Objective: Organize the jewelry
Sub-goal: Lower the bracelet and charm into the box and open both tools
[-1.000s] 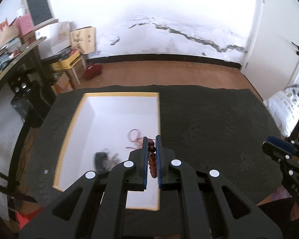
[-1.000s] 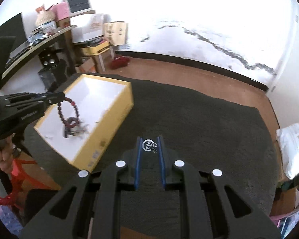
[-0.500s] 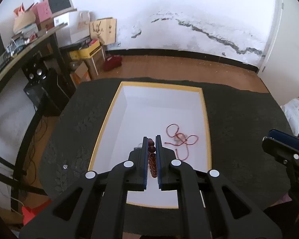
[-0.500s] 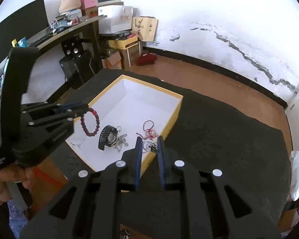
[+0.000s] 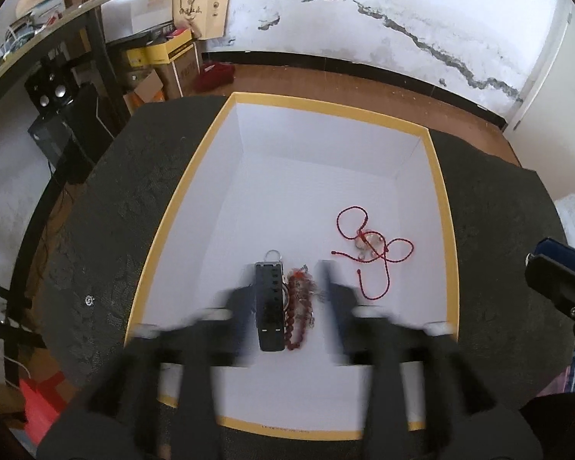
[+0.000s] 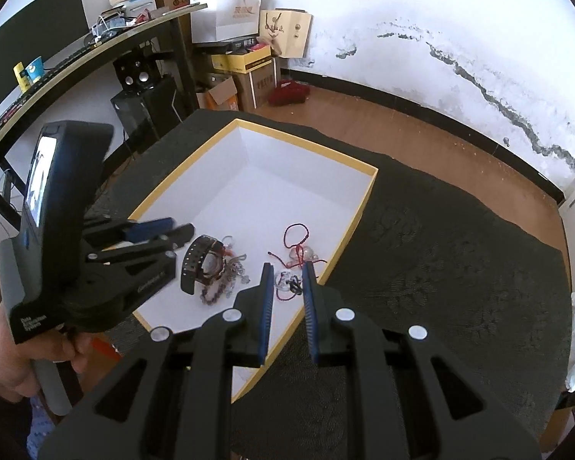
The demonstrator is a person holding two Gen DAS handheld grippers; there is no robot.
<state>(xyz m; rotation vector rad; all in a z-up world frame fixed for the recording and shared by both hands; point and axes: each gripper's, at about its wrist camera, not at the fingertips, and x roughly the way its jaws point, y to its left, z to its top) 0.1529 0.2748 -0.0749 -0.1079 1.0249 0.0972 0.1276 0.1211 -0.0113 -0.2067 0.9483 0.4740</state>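
Note:
A white box with a yellow rim sits on a dark mat. In it lie a black watch, a red bead bracelet beside it, and a red cord with a clear pendant. My left gripper is open and blurred above the watch and bracelet. My right gripper is over the box's near rim, jaws slightly apart, with a small silver and black charm between them.
The dark mat covers the table around the box. A desk with a monitor, speakers and cardboard boxes stand at the left and back. Wooden floor lies beyond the table.
My left gripper opened and the bead bracelet now lies in the box beside the watch. My right gripper moved over the box's rim and its jaws widened around the charm.

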